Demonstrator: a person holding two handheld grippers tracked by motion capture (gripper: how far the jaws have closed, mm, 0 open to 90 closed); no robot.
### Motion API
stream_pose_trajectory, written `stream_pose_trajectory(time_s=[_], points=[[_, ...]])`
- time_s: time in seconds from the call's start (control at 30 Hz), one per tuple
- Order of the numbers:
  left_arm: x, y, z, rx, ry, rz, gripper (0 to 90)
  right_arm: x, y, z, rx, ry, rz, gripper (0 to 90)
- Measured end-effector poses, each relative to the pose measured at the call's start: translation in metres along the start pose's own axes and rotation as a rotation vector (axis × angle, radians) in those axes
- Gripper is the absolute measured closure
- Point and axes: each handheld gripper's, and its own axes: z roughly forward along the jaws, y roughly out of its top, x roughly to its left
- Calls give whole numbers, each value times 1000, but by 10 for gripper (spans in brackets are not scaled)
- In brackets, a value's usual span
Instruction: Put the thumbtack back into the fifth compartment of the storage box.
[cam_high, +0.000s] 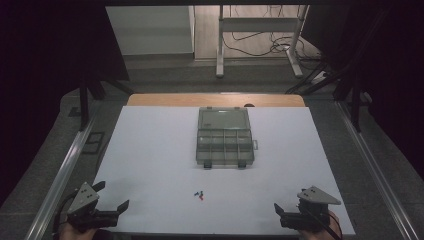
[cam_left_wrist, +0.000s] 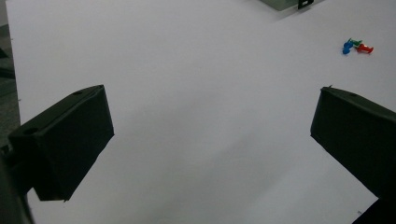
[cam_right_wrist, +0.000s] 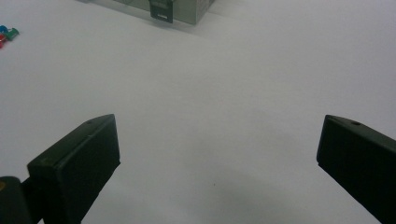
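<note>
- We see the left tongs (cam_high: 111, 196) at the near left corner of the white tabletop (cam_high: 150, 150), jaws spread wide with nothing between them; the hand behind them is cut off by the bottom edge of the high view.
- The right tongs (cam_high: 286, 210) sit at the near right corner, also spread wide and empty; here too we make out only a sliver of the hand.
- Between the two, near the front middle of the tabletop, lies a small cluster of push pins (cam_high: 200, 194). From above they are tiny specks; in the left gripper view (cam_left_wrist: 357, 46) we can tell one blue, one green and one red, lying close together, though we cannot say whether all touch.
- In the right gripper view the push pins (cam_right_wrist: 6, 34) are cut off by the left edge.
- Farther back, at the middle, sits a clear compartment box (cam_high: 224, 136), lid shut; whether its cells hold anything is too dim for us to tell.
- Both gripper views crop the box to a corner with a dark latch (cam_right_wrist: 161, 10).
- The surroundings beyond the tabletop are too dark to read.
</note>
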Motion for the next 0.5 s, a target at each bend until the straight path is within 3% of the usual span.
stream_pose_trajectory(time_s=[0.3, 0.5], points=[[2, 0, 1, 5, -39, 1, 0, 1, 1, 2, 11, 15, -14, 0], [2, -1, 0, 4, -40, 0, 0, 2, 1, 3, 18, 21, -21, 0]])
